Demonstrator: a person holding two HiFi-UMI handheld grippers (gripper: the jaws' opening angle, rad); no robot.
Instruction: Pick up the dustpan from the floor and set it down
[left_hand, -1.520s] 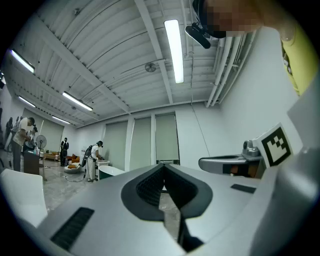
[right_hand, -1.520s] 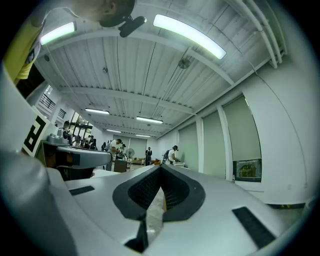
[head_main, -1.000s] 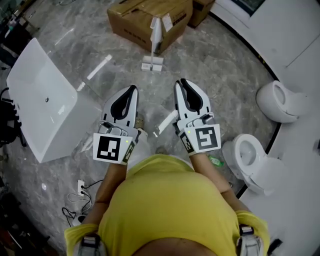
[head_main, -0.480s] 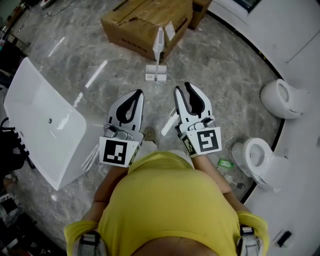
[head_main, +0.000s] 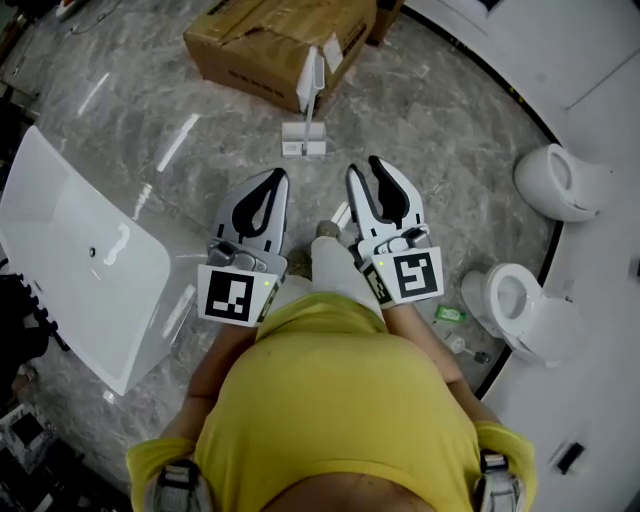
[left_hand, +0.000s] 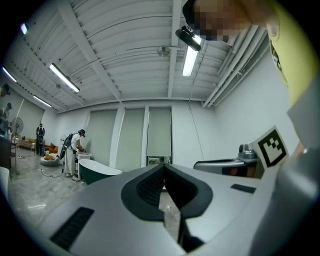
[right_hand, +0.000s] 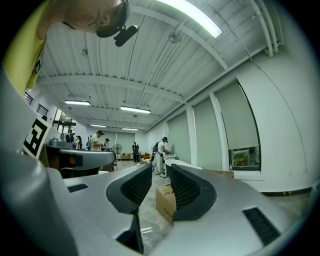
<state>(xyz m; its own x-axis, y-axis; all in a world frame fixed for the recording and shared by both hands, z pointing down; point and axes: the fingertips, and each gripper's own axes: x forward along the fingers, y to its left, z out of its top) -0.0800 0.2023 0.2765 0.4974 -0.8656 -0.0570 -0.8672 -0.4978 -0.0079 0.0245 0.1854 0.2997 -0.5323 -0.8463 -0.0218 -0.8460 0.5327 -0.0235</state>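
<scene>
The white dustpan (head_main: 304, 138) stands on the grey marble floor with its long handle (head_main: 308, 82) upright, right in front of a cardboard box (head_main: 280, 40). Both grippers are held level at waist height, well short of it. The left gripper (head_main: 276, 178) is shut and empty; in the left gripper view its tips (left_hand: 163, 168) meet. The right gripper (head_main: 363, 168) has its jaws parted and still opening, with nothing between them; the gap (right_hand: 161, 174) shows only floor and the box (right_hand: 165, 202) beyond. Neither gripper view shows the dustpan.
A white bathtub (head_main: 70, 250) lies at the left. Two white toilets (head_main: 520, 310) (head_main: 555, 180) stand at the right by a curved dark floor edge. A small green item (head_main: 450, 315) lies near the closer toilet. People work in the distance (right_hand: 161, 150).
The person has walked forward, so the dustpan and box have come closer to both grippers. The right gripper's jaws have parted; the left stays shut.
</scene>
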